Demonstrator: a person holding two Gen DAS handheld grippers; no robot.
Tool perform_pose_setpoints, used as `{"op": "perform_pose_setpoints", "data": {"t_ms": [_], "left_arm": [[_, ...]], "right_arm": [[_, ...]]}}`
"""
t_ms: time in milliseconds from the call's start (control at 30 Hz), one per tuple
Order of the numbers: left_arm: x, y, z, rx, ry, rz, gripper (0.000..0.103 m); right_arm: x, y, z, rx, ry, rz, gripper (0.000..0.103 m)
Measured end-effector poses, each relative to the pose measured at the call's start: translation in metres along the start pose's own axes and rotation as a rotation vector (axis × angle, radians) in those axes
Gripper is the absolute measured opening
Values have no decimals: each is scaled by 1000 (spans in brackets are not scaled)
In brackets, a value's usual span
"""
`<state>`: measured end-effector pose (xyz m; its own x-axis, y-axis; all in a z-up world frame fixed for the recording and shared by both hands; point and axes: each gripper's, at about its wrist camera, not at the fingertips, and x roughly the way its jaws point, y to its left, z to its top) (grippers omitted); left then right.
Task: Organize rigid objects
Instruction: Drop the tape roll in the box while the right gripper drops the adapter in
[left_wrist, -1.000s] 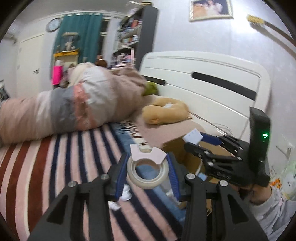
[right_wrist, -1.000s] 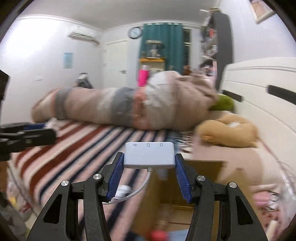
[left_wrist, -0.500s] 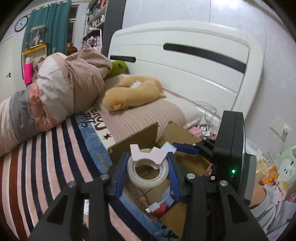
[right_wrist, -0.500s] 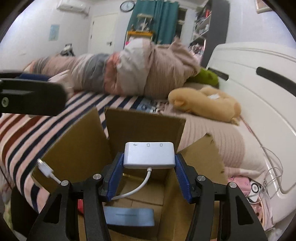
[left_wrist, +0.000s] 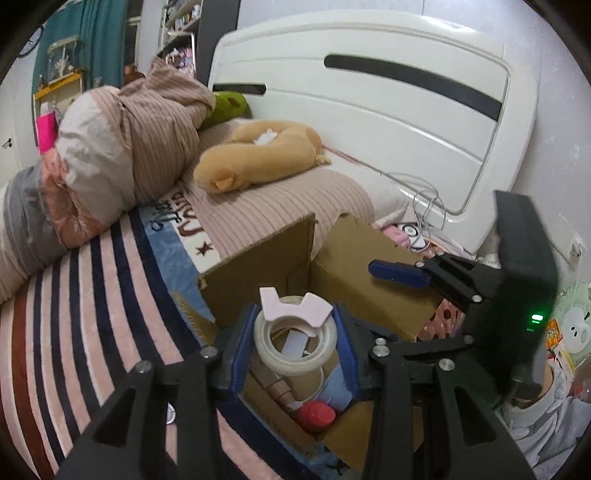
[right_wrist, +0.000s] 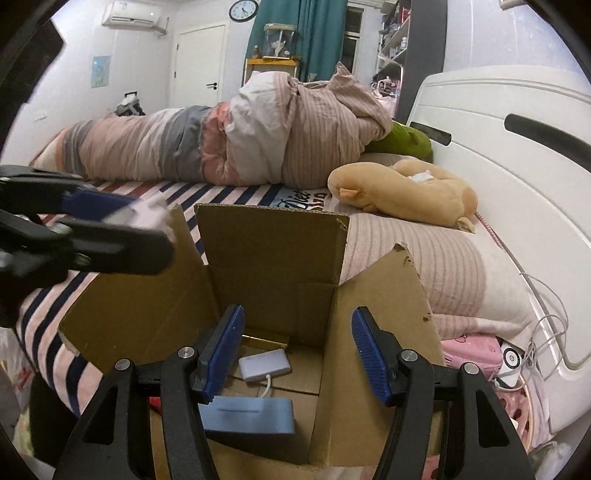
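My left gripper (left_wrist: 295, 345) is shut on a roll of clear tape (left_wrist: 295, 345) with a pink cutter tab and holds it over the near corner of an open cardboard box (left_wrist: 258, 258). My right gripper (right_wrist: 297, 354) is open and empty above the same box (right_wrist: 273, 251). A white USB adapter (right_wrist: 264, 364) with its cable lies on the box floor below it, next to a blue flat case (right_wrist: 251, 415). The right gripper also shows in the left wrist view (left_wrist: 399, 275), and the left gripper in the right wrist view (right_wrist: 122, 229). A red-capped item (left_wrist: 317, 415) lies in the box.
The box stands at the side of a bed with a striped sheet (left_wrist: 74, 314). A rolled duvet (right_wrist: 229, 144), a tan plush toy (right_wrist: 402, 192) and a green plush (right_wrist: 406, 142) lie on the bed. The white headboard (left_wrist: 369, 103) is behind. Cables and pink items (right_wrist: 509, 354) lie beside the box.
My right gripper has opened and the white adapter has dropped into the box. My left gripper has moved with the tape roll over the box.
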<state>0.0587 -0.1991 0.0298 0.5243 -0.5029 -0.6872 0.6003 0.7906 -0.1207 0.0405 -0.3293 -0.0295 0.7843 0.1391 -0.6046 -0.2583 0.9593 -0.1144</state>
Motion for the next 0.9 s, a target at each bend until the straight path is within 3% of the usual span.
{"op": "perform_pose_setpoints", "data": {"t_ms": [167,400,667,900], "left_arm": [[25,-2,-1,17,64,25,38],[33,-3,-5,25,86,49,42],[6,7,-7,-25,23,47,48],[-51,43,-22,-93,-96,102,58]], "right_arm": [[-2,-4,-4,3,7,-7,58],[-5,-5,-6,12,6,-7,58],[-9,-1,-6,10,1,-9,58],[-25,25,14,-18,-41,28,58]]}}
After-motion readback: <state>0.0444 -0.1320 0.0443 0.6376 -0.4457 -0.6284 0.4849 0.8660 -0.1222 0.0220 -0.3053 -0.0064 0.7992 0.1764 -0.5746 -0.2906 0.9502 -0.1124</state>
